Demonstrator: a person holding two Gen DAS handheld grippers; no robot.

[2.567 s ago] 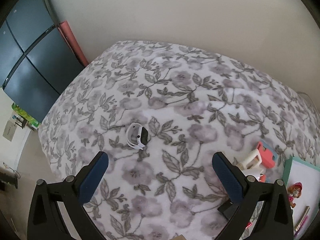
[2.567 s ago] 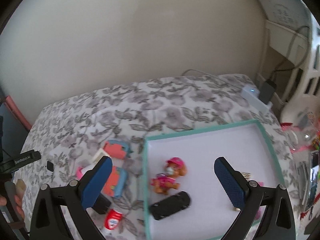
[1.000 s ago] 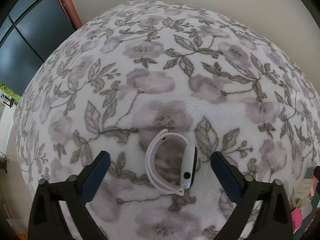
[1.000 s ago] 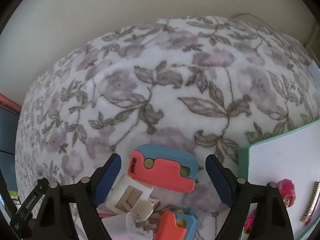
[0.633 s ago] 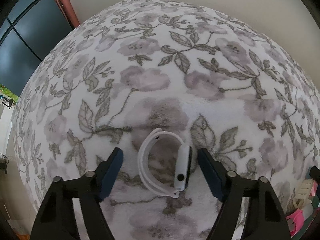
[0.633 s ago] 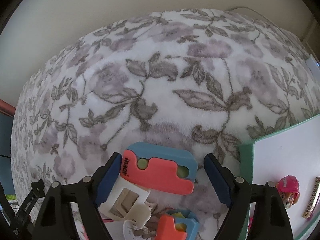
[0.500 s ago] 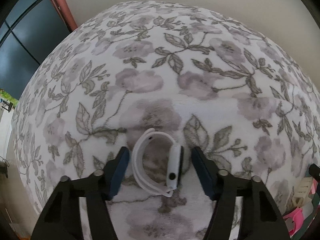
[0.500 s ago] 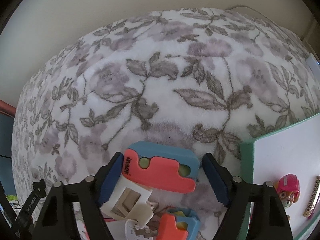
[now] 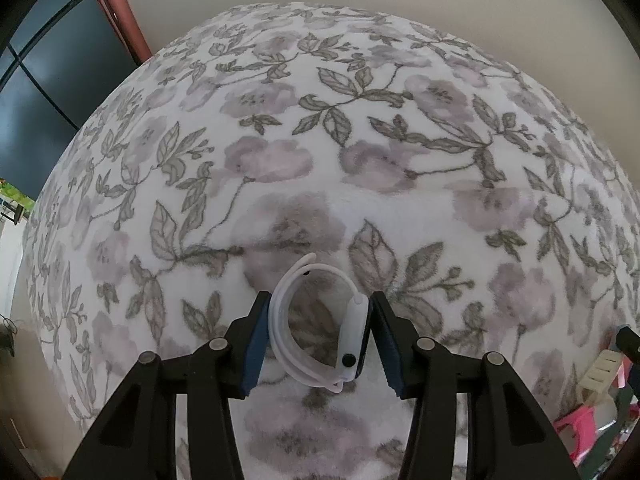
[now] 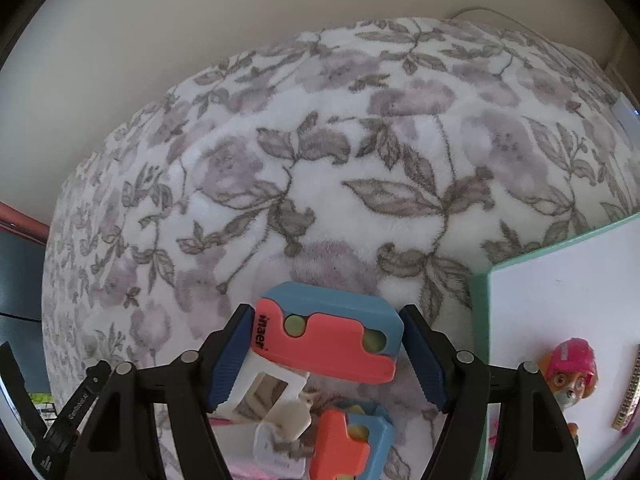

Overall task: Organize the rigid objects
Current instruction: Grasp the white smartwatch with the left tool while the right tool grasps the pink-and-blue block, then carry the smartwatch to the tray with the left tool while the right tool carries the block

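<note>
Both claws have come down from high above the bed to just over the floral blanket (image 9: 280, 160). The left claw (image 9: 316, 336), wide apart a second ago, is closing around the white smartwatch (image 9: 320, 336), its pads now at the band and case. The right claw (image 10: 326, 356) has narrowed onto the pink-and-blue block (image 10: 332, 336), pads at both ends.

A white-strapped smartwatch (image 9: 320, 330) lies looped on its side; a coral-and-blue plastic case (image 10: 330, 336) lies flat on the floral blanket (image 9: 360, 140).
</note>
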